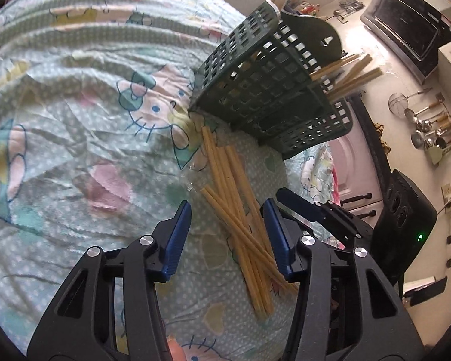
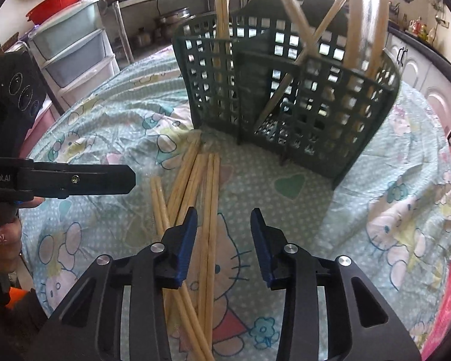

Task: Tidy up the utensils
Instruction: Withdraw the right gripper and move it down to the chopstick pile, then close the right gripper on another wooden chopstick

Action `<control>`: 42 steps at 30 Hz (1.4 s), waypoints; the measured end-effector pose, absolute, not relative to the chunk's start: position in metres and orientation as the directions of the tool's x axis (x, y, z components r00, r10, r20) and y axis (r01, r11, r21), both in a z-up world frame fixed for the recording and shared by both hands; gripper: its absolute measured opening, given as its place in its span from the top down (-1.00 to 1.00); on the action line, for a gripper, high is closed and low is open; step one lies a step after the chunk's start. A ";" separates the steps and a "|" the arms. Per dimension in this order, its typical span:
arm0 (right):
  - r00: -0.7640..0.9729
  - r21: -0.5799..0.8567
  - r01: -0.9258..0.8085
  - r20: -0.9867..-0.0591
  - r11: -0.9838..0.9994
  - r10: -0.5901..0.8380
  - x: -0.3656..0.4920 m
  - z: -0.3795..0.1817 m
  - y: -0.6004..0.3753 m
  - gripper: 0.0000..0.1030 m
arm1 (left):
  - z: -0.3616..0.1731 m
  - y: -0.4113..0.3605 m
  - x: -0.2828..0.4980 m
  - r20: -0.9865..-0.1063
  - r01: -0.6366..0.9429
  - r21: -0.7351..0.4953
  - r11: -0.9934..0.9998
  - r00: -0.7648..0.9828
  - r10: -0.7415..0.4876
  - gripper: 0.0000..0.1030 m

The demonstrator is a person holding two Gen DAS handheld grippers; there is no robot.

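Note:
Several loose wooden chopsticks [image 1: 222,165] [image 2: 195,174] lie fanned out on the cartoon-cat tablecloth [image 1: 75,120] in front of a dark green lattice utensil basket [image 1: 270,90] [image 2: 285,90]. More chopsticks [image 2: 222,15] stand in the basket's compartments. My left gripper [image 1: 227,207] hovers low over the pile with its blue pads apart, and chopsticks run between them untouched. My right gripper [image 2: 224,212] is also low over the pile. Its pads are apart, and two chopsticks pass close by the left pad. In the right wrist view, one black finger [image 2: 75,179] of the left gripper reaches in from the left.
A hand [image 2: 3,240] holds the left gripper at the table's left edge. Off the table stand plastic drawers [image 2: 72,51], a red basin [image 2: 54,3], a toaster oven [image 1: 406,30], a black device [image 1: 406,210] and hanging ladles [image 1: 430,126]. The table edge runs close behind the basket.

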State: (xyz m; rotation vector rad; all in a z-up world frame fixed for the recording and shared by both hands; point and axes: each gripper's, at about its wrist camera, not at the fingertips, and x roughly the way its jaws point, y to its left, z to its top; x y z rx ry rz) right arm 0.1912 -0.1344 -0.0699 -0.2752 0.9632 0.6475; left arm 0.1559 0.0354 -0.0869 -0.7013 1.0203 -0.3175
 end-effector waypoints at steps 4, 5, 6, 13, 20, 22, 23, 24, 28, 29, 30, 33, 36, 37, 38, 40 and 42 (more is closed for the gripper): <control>0.372 0.082 -0.623 -0.843 0.778 0.387 0.200 -0.078 -0.131 0.41 | -0.097 0.035 0.163 -0.671 -0.101 -0.680 0.726 0.485 -0.561 0.19; 0.366 0.090 -0.625 -0.844 0.776 0.392 0.202 -0.080 -0.130 0.41 | -0.099 0.035 0.164 -0.673 -0.106 -0.680 0.726 0.482 -0.561 0.19; 0.359 0.097 -0.626 -0.845 0.774 0.396 0.203 -0.081 -0.129 0.41 | -0.100 0.035 0.165 -0.673 -0.108 -0.681 0.724 0.483 -0.561 0.20; 0.341 0.089 -0.642 -0.857 0.761 0.388 0.213 -0.086 -0.113 0.42 | -0.106 0.042 0.171 -0.680 -0.139 -0.682 0.718 0.481 -0.553 0.39; 0.325 0.103 -0.622 -0.868 0.776 0.375 0.227 -0.089 -0.102 0.42 | -0.110 0.053 0.171 -0.695 -0.171 -0.675 0.718 0.475 -0.541 0.63; 0.324 0.106 -0.615 -0.869 0.782 0.373 0.229 -0.089 -0.102 0.44 | -0.110 0.055 0.171 -0.697 -0.173 -0.673 0.719 0.472 -0.539 0.64; 0.325 0.105 -0.612 -0.870 0.784 0.370 0.230 -0.089 -0.102 0.45 | -0.110 0.056 0.171 -0.698 -0.173 -0.673 0.720 0.472 -0.539 0.65; 0.328 0.098 -0.611 -0.871 0.785 0.364 0.230 -0.088 -0.102 0.49 | -0.110 0.056 0.171 -0.699 -0.173 -0.672 0.720 0.471 -0.538 0.66; 0.331 0.104 -0.599 -0.870 0.794 0.364 0.230 -0.089 -0.106 0.64 | -0.113 0.060 0.171 -0.696 -0.178 -0.675 0.716 0.475 -0.538 0.73; 0.330 0.110 -0.596 -0.870 0.796 0.367 0.230 -0.088 -0.108 0.66 | -0.113 0.061 0.171 -0.694 -0.179 -0.678 0.713 0.476 -0.540 0.74; 0.329 0.117 -0.591 -0.869 0.798 0.371 0.230 -0.088 -0.111 0.72 | -0.114 0.061 0.172 -0.693 -0.180 -0.679 0.712 0.476 -0.541 0.77; 0.329 0.137 -0.578 -0.863 0.804 0.383 0.229 -0.086 -0.119 0.78 | -0.116 0.063 0.171 -0.692 -0.181 -0.680 0.710 0.478 -0.541 0.84; 0.339 0.143 -0.571 -0.855 0.808 0.391 0.224 -0.082 -0.125 0.79 | -0.117 0.067 0.170 -0.687 -0.181 -0.686 0.705 0.479 -0.546 0.86; 0.344 0.146 -0.568 -0.852 0.810 0.395 0.222 -0.080 -0.128 0.79 | -0.116 0.068 0.169 -0.688 -0.179 -0.685 0.706 0.480 -0.545 0.87; 0.348 0.150 -0.565 -0.848 0.811 0.399 0.221 -0.078 -0.132 0.79 | -0.116 0.069 0.168 -0.689 -0.178 -0.683 0.709 0.482 -0.542 0.88; 0.361 0.150 -0.559 -0.841 0.816 0.403 0.218 -0.073 -0.136 0.79 | -0.113 0.068 0.164 -0.691 -0.172 -0.674 0.718 0.491 -0.531 0.92; 0.374 0.157 -0.554 -0.830 0.817 0.413 0.214 -0.066 -0.143 0.79 | -0.109 0.070 0.162 -0.690 -0.165 -0.669 0.725 0.501 -0.522 0.93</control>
